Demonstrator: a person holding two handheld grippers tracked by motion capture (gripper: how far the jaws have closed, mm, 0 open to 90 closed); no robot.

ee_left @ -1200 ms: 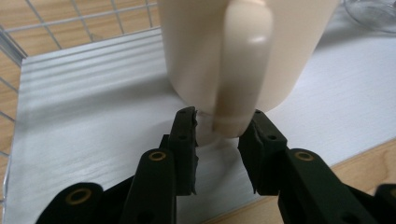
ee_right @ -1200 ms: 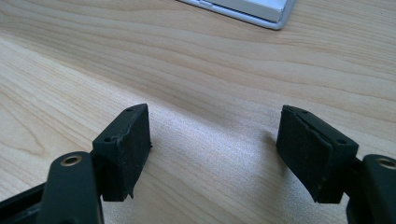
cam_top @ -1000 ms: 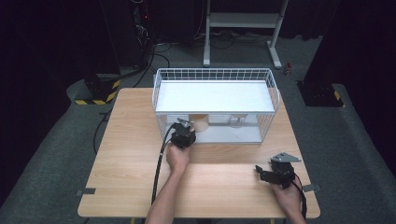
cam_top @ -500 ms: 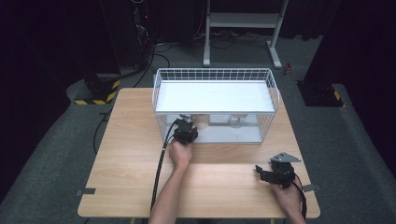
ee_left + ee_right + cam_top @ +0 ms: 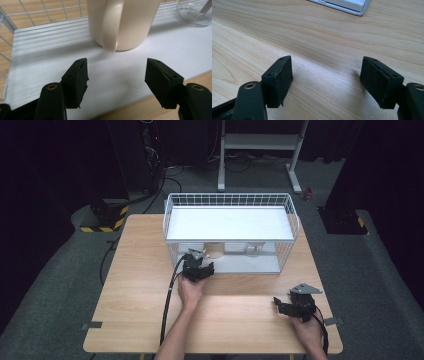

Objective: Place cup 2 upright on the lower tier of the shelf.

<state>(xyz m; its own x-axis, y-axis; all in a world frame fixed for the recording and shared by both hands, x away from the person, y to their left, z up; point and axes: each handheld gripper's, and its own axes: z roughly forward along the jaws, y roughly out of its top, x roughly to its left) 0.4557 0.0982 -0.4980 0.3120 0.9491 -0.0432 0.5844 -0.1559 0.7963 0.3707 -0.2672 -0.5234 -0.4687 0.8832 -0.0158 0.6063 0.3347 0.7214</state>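
A cream mug (image 5: pixel 216 250) stands upright on the lower white shelf (image 5: pixel 50 45) of a white wire rack (image 5: pixel 230 197), its handle (image 5: pixel 110 30) turned toward my left gripper (image 5: pixel 201 262). That gripper's jaws have just been opening. In the left gripper view the gripper (image 5: pixel 116 67) is open just short of the mug (image 5: pixel 125 22), with nothing between the pads. My right gripper (image 5: pixel 278 305) rests low over the bare wood at the table's near right. It is open and empty (image 5: pixel 327 67).
A clear glass (image 5: pixel 254 250) sits on the same lower shelf to the right of the mug, its base (image 5: pixel 192 12) showing in the left gripper view. The rack's upper white shelf (image 5: pixel 227 222) covers the back. A rack corner (image 5: pixel 347 6) lies ahead of the right gripper.
The left gripper has drawn back slightly from the rack toward the near edge, leaving the mug on the lower shelf. The right hand has kept still.
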